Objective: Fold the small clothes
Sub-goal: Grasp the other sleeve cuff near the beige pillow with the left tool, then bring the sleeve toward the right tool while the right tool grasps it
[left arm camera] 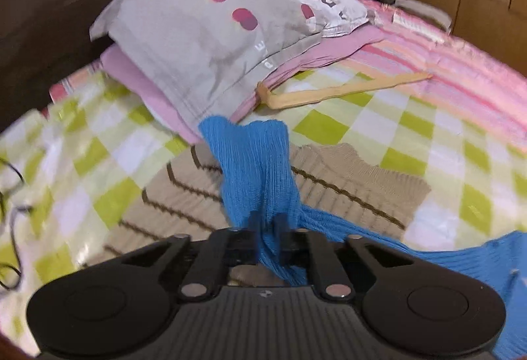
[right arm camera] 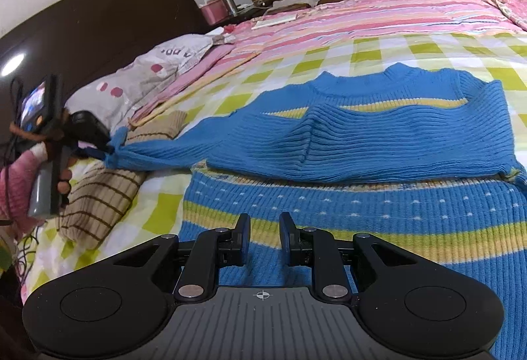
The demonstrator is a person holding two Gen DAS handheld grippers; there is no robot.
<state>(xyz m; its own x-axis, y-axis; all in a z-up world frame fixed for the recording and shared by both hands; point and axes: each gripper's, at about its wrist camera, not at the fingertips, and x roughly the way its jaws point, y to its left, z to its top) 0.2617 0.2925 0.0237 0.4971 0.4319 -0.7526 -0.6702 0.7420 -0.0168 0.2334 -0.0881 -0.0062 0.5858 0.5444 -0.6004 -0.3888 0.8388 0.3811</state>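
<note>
Left gripper [left arm camera: 267, 225] clenches blue sweater [right arm camera: 378, 135] sleeve; right gripper [right arm camera: 264, 229] hovers empty, jaws parted. Bunched knit could slip, skewing fold.

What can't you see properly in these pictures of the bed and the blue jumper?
- Left gripper fingertips: left wrist view, wrapped in the blue knitted sleeve they pinch.
- Beige brown-striped knitted garment: both views, partly under that sleeve; shape unclear.
- Blue striped knitted jumper: right wrist view, hem behind the open right gripper.
- Grey spotted pillow: lettering too blurred to read.
</note>
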